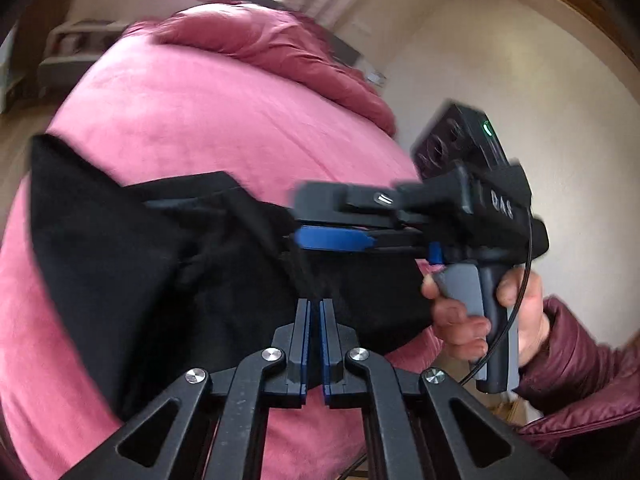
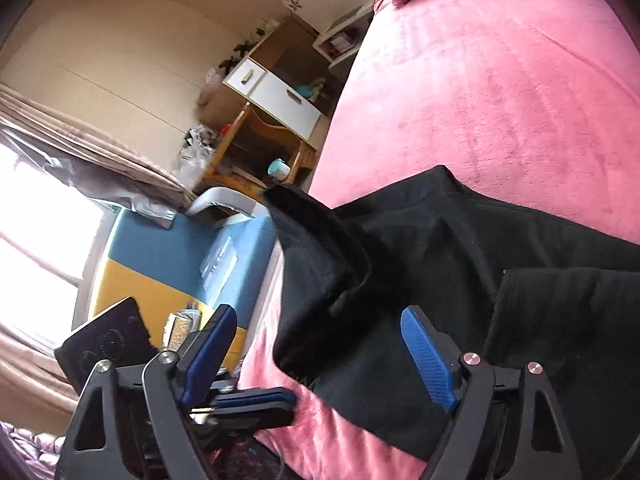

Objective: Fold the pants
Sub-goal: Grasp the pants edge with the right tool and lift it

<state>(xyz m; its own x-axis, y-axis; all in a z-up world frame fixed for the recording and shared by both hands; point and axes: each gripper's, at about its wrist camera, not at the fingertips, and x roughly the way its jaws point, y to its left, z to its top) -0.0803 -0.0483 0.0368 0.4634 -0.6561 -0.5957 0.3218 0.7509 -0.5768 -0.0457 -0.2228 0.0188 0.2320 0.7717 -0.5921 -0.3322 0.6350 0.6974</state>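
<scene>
**Pants on bed — mid-fold**

Left gripper [image 1: 314, 312] clenched on black pants [image 1: 132, 264] edge. Right gripper [image 2: 320, 344] released, fingers spread over fabric. Pants spread across pink bed [image 1: 192, 120] — one corner lifted. Shelving [image 2: 276, 92] beyond.

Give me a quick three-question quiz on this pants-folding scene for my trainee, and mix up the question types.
1. True or false: the right claw stands wide open over the pants.
2. What colour is the bedcover that the pants lie on? A) pink B) white C) green
3. Fill in the blank: the pants are ____ in colour.

Key: 1 true; 2 A; 3 black.
</scene>
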